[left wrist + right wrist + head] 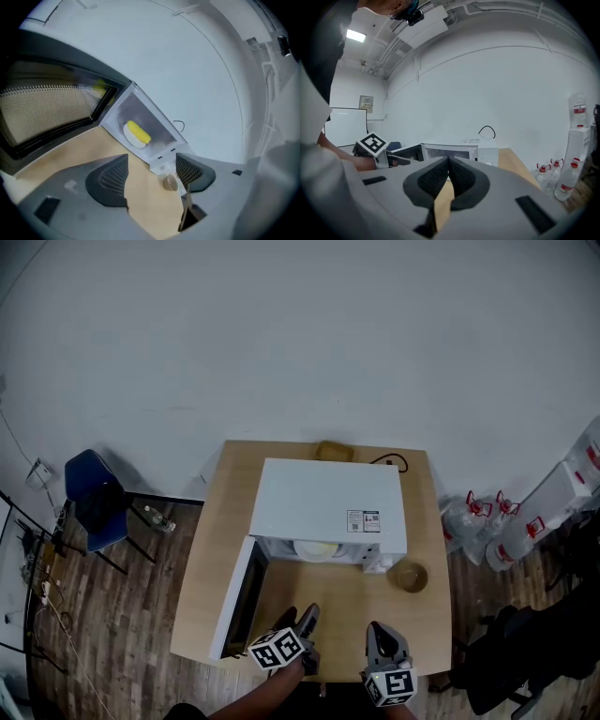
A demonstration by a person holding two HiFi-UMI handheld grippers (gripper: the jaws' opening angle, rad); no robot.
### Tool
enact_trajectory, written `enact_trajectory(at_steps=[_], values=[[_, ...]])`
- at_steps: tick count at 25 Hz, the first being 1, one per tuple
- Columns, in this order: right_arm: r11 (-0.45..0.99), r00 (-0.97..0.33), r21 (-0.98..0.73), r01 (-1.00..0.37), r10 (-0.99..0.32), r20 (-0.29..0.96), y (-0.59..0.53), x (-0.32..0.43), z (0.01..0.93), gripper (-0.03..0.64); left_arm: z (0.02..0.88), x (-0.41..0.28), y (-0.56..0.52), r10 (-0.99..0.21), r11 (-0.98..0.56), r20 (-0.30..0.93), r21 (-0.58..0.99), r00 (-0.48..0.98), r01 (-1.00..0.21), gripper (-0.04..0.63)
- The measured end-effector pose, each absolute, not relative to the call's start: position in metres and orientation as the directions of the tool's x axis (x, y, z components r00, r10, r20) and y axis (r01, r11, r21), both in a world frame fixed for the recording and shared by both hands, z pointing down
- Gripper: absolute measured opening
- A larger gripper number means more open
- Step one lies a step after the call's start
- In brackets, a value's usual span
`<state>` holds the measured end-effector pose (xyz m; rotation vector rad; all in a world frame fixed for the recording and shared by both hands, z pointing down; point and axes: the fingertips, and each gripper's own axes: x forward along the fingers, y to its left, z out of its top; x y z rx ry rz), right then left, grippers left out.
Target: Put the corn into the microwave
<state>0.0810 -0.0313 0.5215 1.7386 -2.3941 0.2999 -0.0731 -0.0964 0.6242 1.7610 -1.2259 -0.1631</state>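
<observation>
The yellow corn [138,132] lies on a white plate [317,548] inside the white microwave [328,502], which stands on the wooden table [216,549]. Its door [242,596] hangs open to the left. My left gripper [307,618] hovers over the table's front, in front of the open cavity. In the left gripper view, my left gripper [150,173] is open with nothing between its jaws. My right gripper [380,632] is beside it to the right. In the right gripper view, my right gripper [448,161] is shut and empty, facing the microwave [450,151].
A small brown bowl [408,576] sits on the table at the microwave's right front corner. A brown object [335,451] and a black cable [394,461] lie behind the microwave. A blue chair [94,498] stands left, water bottles [487,521] and a black chair [525,652] right.
</observation>
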Motion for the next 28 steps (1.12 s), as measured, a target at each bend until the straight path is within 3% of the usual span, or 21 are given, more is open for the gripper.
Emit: enact_trajectory(at_steps=[5, 9, 11, 13, 16, 20, 28], values=[[0.285, -0.291, -0.061, -0.956, -0.916, 0.275, 0.010, 0.080, 0.515, 0.057, 0.576, -0.070, -0.043, -0.764, -0.280, 0.299, 0.645, 0.572, -0.711, 0.310], [0.290, -0.300, -0.078, -0.954, -0.914, 0.274, 0.034, 0.081, 0.508, 0.057, 0.545, -0.076, -0.013, -0.785, -0.345, 0.227, 0.613, 0.577, -0.710, 0.294], [0.301, -0.311, -0.077, -0.950, -0.913, 0.266, 0.044, 0.080, 0.502, 0.057, 0.531, -0.075, 0.005, -0.782, -0.382, 0.205, 0.588, 0.588, -0.713, 0.224], [0.322, -0.333, -0.085, -0.943, -0.908, 0.255, 0.054, 0.078, 0.496, 0.057, 0.515, -0.071, 0.021, -0.783, -0.427, 0.182, 0.538, 0.595, -0.726, 0.092], [0.356, -0.370, -0.099, -0.929, -0.899, 0.234, 0.069, 0.075, 0.483, 0.057, 0.490, -0.062, 0.044, -0.797, -0.482, 0.151, 0.425, 0.585, -0.767, 0.032], [0.375, -0.388, -0.098, -0.922, -0.899, 0.204, 0.094, 0.081, 0.459, 0.057, 0.455, -0.044, 0.082, -0.824, -0.514, 0.116, 0.257, 0.555, -0.818, 0.017], [0.384, -0.390, -0.065, -0.921, -0.909, 0.145, 0.178, 0.104, 0.433, 0.057, 0.419, -0.011, 0.183, -0.869, -0.486, 0.041, 0.119, 0.493, -0.866, 0.017]])
